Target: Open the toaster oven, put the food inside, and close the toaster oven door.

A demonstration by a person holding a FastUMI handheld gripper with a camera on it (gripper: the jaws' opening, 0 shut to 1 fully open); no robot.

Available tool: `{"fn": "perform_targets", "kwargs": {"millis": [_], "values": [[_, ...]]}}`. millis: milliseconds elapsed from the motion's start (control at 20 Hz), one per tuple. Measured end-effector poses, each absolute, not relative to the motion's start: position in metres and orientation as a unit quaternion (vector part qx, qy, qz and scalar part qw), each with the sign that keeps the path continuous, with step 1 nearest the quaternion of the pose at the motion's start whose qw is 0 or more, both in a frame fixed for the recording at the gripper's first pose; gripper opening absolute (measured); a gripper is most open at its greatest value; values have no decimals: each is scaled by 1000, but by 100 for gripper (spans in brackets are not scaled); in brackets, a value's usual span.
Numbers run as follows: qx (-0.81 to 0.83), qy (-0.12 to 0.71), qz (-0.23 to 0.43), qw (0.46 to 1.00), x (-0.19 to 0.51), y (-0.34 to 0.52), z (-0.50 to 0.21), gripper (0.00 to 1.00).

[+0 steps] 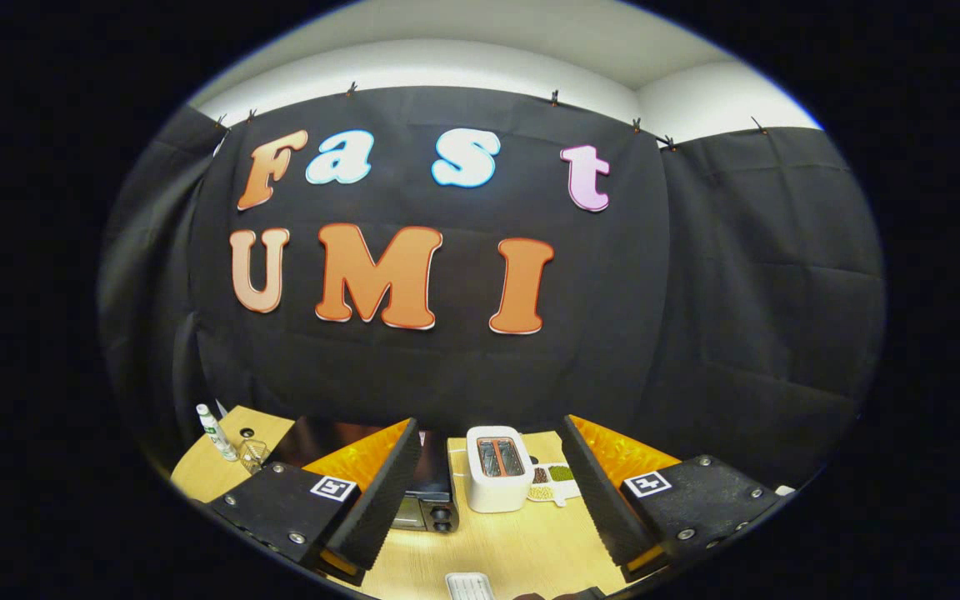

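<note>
Tongs (488, 508) gape wide above toaster oven (426, 500).

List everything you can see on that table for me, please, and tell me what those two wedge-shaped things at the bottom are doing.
Toaster oven: one, black, partly hidden behind the left finger, door looks closed.
Toaster: one, white with two top slots, just ahead between the fingers.
Small tray: one, white with dark and green contents, beside the toaster.
Bottle: one, white with green print, upright at the far left of the table.
Small clear item: one, next to the bottle; too small to identify.
Ridged white item: one, at the near table edge.
Table: one, light wood.
Gripper: one, its two fingers spread wide apart, holding nothing, above the table.
</note>
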State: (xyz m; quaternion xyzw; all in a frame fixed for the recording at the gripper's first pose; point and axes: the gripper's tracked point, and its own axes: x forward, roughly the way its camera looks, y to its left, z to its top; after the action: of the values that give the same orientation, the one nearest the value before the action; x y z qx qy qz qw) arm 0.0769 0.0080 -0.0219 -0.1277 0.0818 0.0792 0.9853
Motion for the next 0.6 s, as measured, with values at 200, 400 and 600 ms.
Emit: {"fn": "perform_targets", "kwargs": {"millis": [200,400,600], "values": [[-115,65,95,987,74,-15,11,100],[-112,46,115,986,70,-31,35,100],[-106,47,119,986,71,-43,36,100]]}}
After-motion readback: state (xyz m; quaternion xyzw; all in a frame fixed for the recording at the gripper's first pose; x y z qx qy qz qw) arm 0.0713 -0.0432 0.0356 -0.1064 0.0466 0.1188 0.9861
